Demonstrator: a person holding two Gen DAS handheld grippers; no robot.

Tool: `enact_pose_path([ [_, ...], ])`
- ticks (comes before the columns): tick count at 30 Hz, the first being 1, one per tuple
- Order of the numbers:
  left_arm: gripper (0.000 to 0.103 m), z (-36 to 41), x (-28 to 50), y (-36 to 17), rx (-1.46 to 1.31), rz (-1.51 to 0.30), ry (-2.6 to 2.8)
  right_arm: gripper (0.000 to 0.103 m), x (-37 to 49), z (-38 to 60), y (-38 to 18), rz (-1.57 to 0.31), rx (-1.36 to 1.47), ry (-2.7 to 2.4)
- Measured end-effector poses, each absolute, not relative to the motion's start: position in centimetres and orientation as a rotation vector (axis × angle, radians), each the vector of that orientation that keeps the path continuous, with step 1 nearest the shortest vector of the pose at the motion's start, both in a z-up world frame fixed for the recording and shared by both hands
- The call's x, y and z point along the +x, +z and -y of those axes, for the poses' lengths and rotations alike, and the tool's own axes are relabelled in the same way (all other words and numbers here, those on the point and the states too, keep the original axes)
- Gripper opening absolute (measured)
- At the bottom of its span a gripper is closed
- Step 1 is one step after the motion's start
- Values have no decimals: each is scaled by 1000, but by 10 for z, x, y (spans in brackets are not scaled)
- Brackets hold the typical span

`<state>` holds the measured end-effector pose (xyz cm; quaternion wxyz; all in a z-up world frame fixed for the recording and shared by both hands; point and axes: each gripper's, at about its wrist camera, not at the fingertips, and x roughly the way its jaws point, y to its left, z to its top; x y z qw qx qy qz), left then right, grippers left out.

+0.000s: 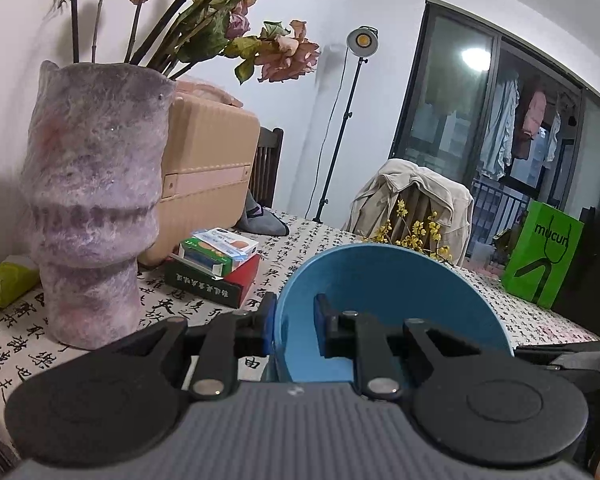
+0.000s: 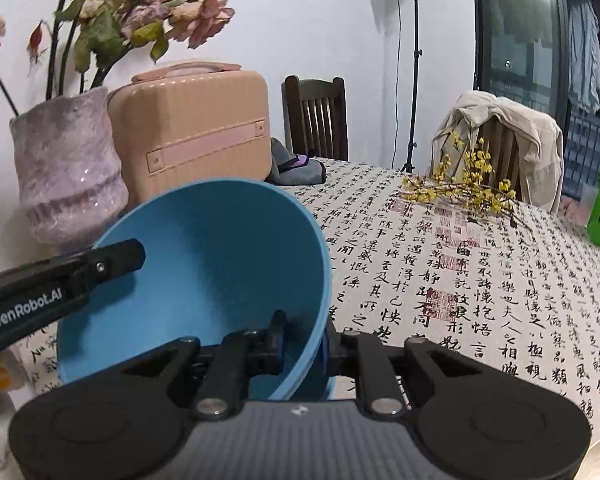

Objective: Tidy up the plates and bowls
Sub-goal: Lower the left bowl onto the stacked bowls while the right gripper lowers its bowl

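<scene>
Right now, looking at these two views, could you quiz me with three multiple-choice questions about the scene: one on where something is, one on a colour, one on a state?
1. Where does the yellow flower sprig lie?
A. In the vase
B. On the tablecloth, in front of the draped chair
C. On the suitcase

2. What colour is the bowl?
A. Blue
B. White
C. Red

3. How is the bowl held?
A. Resting untouched on the table
B. By one tool only
C. By both tools, each on its rim

Answers:
1 B: the sprig rests on the calligraphy tablecloth in front of the chair with a jacket.
2 A: its whole inside shows blue.
3 C: the left tool and right tool each straddle the rim, and the bowl hangs tilted.
</scene>
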<state>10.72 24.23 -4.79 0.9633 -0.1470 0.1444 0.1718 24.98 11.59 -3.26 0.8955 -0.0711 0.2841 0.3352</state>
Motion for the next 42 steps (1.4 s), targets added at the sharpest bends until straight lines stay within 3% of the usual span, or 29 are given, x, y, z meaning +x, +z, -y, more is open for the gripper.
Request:
enact_pose_path([
  [34, 19, -242, 112, -49, -304, -326, 381, 19, 252, -116, -31, -600, -148, 703],
  [38, 12, -244, 113, -52, -313, -336, 385, 19, 254, -111, -29, -596, -117, 699],
  [42, 11, -243, 113, -53, -311, -339, 377, 20, 255, -108, -27, -570, -125, 682],
])
